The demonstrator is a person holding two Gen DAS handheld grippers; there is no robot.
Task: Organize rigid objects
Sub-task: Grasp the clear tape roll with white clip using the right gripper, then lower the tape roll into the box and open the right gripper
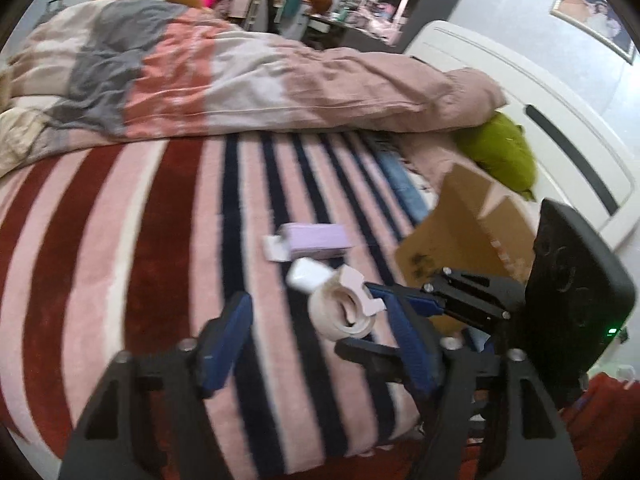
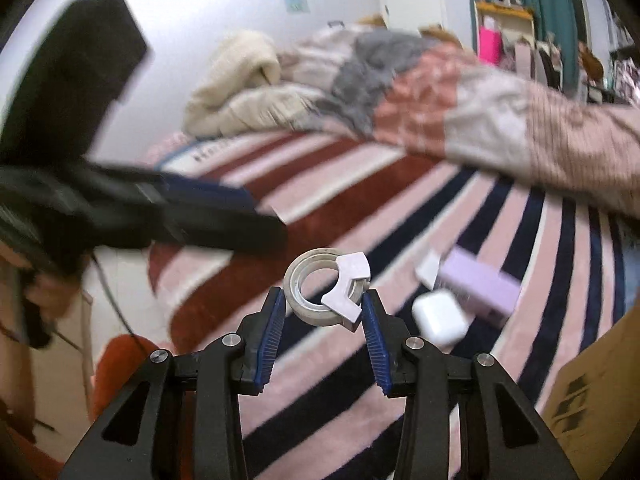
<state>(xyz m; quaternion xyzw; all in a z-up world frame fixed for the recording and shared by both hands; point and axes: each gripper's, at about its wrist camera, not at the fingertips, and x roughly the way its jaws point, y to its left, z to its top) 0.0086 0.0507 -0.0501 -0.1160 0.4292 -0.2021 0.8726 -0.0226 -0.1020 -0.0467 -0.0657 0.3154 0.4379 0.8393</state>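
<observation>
The tape roll (image 2: pixel 320 288) lies flat on the striped bed (image 2: pixel 360 184), dead ahead of the right tongs (image 2: pixel 324 312), whose blades stand apart on either side of it, not yet clamped. The left tongs (image 1: pixel 320 336), also apart, hang farther back, so the right is nearer.

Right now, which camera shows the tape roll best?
The right wrist view: the tape roll with its white dispenser clip sits centred and sharp between the right gripper fingers. The left wrist view shows the roll from the side, blurred and partly covered by the white earbud case.
</observation>
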